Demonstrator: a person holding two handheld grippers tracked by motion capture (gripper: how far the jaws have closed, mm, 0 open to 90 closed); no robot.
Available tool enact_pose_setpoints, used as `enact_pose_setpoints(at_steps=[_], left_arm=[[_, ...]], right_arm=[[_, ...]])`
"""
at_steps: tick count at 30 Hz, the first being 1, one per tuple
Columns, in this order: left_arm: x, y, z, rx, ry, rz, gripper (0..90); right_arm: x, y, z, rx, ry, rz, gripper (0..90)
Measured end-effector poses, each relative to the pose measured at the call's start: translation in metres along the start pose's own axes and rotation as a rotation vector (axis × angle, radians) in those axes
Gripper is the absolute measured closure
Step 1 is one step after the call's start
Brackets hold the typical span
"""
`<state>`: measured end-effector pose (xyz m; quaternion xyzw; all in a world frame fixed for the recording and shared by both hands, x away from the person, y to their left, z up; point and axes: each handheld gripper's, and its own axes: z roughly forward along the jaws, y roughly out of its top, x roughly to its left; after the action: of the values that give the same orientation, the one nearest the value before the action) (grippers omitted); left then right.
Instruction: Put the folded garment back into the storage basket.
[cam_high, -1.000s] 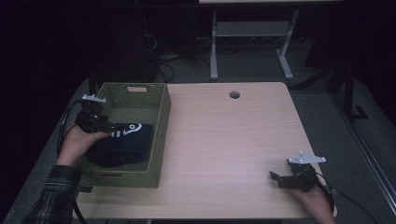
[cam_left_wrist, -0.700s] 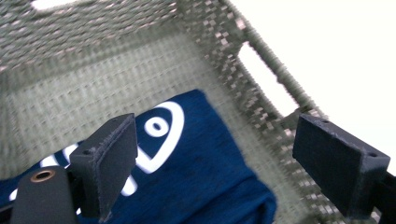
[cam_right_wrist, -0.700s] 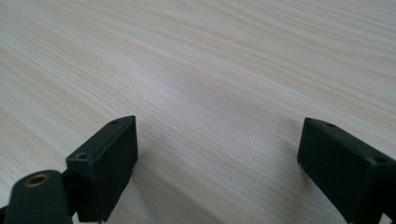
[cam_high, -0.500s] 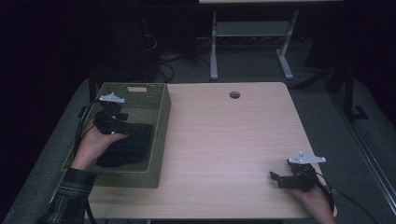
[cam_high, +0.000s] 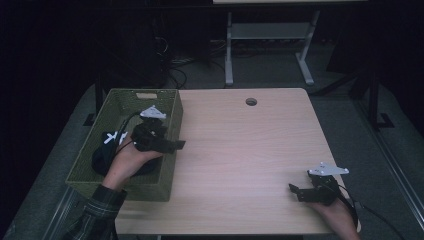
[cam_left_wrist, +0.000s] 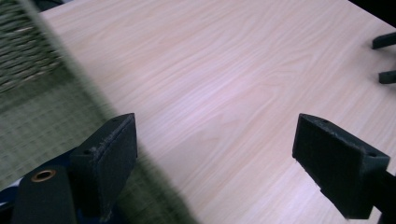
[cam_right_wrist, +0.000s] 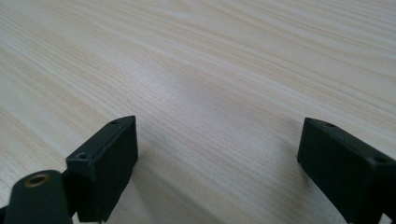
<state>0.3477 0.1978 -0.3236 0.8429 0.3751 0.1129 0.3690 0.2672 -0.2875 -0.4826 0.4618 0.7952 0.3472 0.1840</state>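
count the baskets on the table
1. The green woven basket sits at the table's left edge, with a dark garment inside and the left gripper above its right wall.

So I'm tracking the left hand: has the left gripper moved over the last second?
Yes. The left gripper has swung from the basket's far left side toward its right wall, by the table.

Dark garment (cam_high: 102, 156) lies crumpled inside the green woven basket (cam_high: 170, 117).
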Motion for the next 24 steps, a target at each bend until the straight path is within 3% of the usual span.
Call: enact_pose_setpoints(at_steps=[4,12,24], left_arm=[[-0.013,0.002,0.009,-0.002,-0.016,0.009,13.8],[-0.05,0.003,0.035,-0.012,-0.058,0.063,13.8],[-0.082,-0.007,0.072,-0.033,-0.082,0.121,13.8]], right_arm=[[0.0,0.0,0.0,0.0,0.0,0.0,11.9],[0.0,0.0,0.0,0.0,0.0,0.0,11.8],[0.0,0.0,0.0,0.0,0.0,0.0,11.9]])
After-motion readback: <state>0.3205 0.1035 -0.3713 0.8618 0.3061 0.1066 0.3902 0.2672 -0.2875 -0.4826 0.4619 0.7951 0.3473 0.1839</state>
